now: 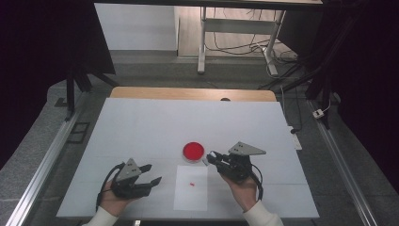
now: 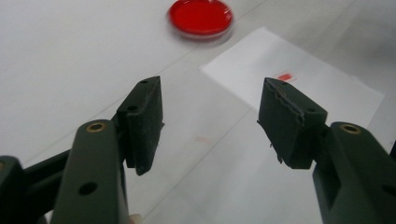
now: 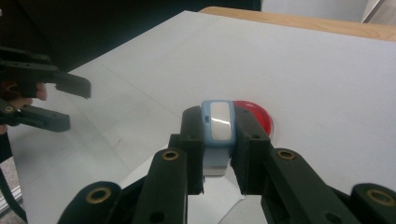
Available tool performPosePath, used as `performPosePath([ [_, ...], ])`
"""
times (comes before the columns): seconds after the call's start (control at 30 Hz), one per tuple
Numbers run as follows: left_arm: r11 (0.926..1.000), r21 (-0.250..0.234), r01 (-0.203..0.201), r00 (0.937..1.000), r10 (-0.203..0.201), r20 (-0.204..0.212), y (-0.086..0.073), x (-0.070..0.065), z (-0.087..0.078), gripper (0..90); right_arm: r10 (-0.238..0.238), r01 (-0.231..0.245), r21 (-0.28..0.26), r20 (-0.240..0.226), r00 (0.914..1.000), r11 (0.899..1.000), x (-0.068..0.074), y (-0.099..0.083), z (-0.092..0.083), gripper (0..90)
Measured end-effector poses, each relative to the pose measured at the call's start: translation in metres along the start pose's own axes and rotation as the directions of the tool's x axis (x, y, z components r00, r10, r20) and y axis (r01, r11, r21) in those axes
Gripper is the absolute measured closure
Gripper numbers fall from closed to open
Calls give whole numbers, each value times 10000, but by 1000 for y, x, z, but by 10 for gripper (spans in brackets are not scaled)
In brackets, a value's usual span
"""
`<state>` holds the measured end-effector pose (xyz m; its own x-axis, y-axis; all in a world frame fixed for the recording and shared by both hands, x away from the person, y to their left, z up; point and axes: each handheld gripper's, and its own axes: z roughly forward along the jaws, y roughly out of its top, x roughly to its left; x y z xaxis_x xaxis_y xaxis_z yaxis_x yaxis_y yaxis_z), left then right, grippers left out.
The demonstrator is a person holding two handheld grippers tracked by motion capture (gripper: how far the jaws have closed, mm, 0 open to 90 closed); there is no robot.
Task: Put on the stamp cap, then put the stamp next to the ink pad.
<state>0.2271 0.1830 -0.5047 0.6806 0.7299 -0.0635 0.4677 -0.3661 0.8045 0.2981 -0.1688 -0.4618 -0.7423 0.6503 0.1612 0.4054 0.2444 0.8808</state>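
Left gripper, lower left of high view: jaws stand apart, nothing between them, pointing toward white paper sheet at lower centre of worktop. Small red mark on sheet. Red round dish just above sheet, centre of frame. Right gripper, right of dish: clamped on small light-blue device with white face, tip near dish rim.

Step in hand, by my judgement: carrying device toward dish. Next move needs slow lowering, free gripper ready to steady dish.
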Motion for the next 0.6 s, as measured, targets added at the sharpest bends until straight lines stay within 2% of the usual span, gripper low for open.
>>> performPosePath([
  [0.17, 9995, 21, 306, 9989, -305, -353, -15, 12, -15, 401, -65, 65, -22, 3, 10000, 10000, -3, 2, -2, 751],
  [0.27, 9992, 47, 400, 9983, -397, -416, -20, 16, -20, 402, -123, 123, -31, 78, 9999, 9999, -4, 3, -2, 751],
  [0.47, 9988, 59, 476, 9976, -473, -500, -25, 18, -25, 402, -347, 349, -52, 234, 9991, 9994, -7, 5, -3, 752],
  [0.6, 9988, 48, 485, 9974, -482, -542, -26, 19, -26, 401, -310, 311, -39, 341, 9989, 9995, -12, 6, -4, 751],
])
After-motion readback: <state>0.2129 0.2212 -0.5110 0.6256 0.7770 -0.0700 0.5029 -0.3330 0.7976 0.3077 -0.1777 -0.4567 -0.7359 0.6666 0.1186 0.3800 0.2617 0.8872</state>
